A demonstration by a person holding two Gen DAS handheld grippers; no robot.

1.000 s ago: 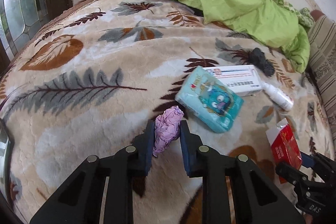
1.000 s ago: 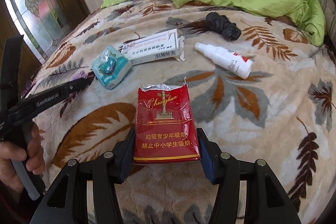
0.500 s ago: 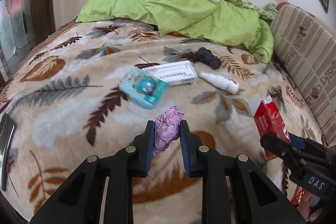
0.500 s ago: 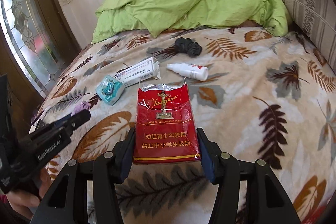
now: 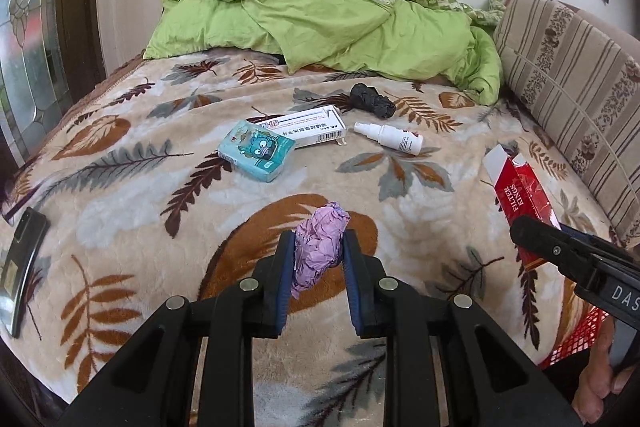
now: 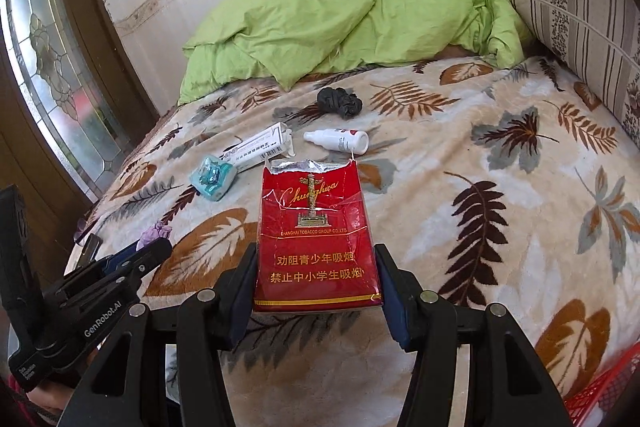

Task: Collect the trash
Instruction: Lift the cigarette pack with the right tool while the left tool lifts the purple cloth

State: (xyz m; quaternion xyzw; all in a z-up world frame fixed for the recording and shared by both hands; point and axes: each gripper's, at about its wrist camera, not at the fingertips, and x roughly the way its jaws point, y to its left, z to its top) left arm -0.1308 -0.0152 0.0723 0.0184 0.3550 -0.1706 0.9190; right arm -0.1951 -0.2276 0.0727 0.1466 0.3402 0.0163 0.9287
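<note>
Here both tools are loaded above the leaf-patterned plush blanket (image 5: 120, 195): the left gripper (image 5: 319, 259) is clamped on a crumpled lilac paper wad (image 5: 319, 247), and the right gripper (image 6: 316, 267) pinches a torn-open red cigarette pack (image 6: 316, 227) by its lower sides. A red mesh basket (image 6: 608, 387), probably the bin, shows only at the lower right edge. The risk, as I judge it, is the wad: it is soft and could slip free if the squeeze eases; the empty pack may buckle under pressure. Left on the blanket lie a teal tissue packet (image 5: 256, 151), a white medicine carton (image 5: 308, 131), a white spray bottle (image 5: 390, 138) and a black crumpled lump (image 5: 372, 101), with a dark phone (image 5: 20, 263) near the left edge. Nothing blocks the way to the basket.
</note>
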